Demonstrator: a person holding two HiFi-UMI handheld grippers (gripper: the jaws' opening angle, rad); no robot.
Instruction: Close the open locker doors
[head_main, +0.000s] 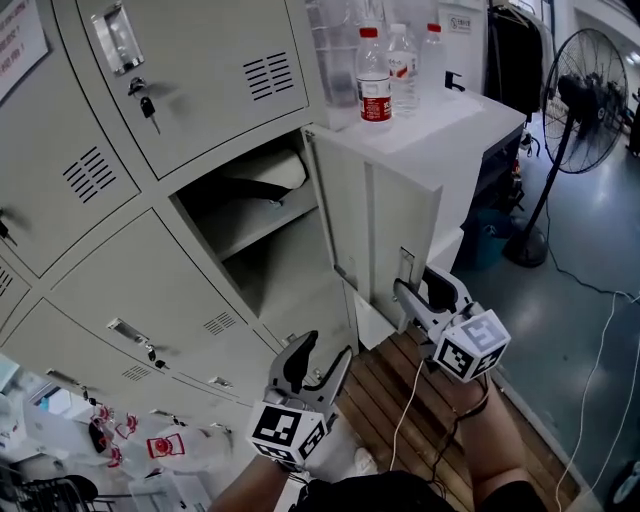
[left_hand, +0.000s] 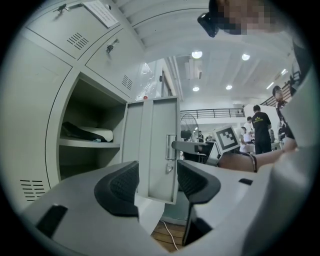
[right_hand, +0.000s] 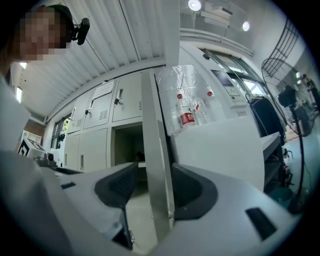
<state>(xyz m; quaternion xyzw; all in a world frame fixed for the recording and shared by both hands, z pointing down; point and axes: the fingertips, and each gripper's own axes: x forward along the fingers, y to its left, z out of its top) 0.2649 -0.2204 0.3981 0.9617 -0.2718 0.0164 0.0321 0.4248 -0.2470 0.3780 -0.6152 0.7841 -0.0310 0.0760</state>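
1. The white counter (head_main: 455, 125) at the right carries water bottles (head_main: 374, 78) near its edge. The open door (head_main: 372, 215) is swung wide, back toward the counter's side. The right gripper (head_main: 420, 288) works in the narrow space there, so a careless jerk could knock the counter and topple a bottle.

2. The open door is the only one in the locker bank (head_main: 150, 265) that I can see standing open. In the right gripper view its thin free edge (right_hand: 156, 165) stands between the fingers, which are apart and not clamped on it. If they push from there without a firm hold, I expect they could slide off the sheet metal. A hard shove could also make the door bounce back off the frame.

3. A pale bundle (left_hand: 90, 133) lies on the shelf inside the compartment. How near the front lip it sits I cannot tell; if it overhangs, the door would stop short.

4. The left gripper (head_main: 322, 352) hangs low in front of the opening with its fingers apart and nothing held. It looks close to the door's swing path and could be struck.

5. The latch (left_hand: 170, 150) on the door may fail to catch on a gentle push, leaving the door ajar.
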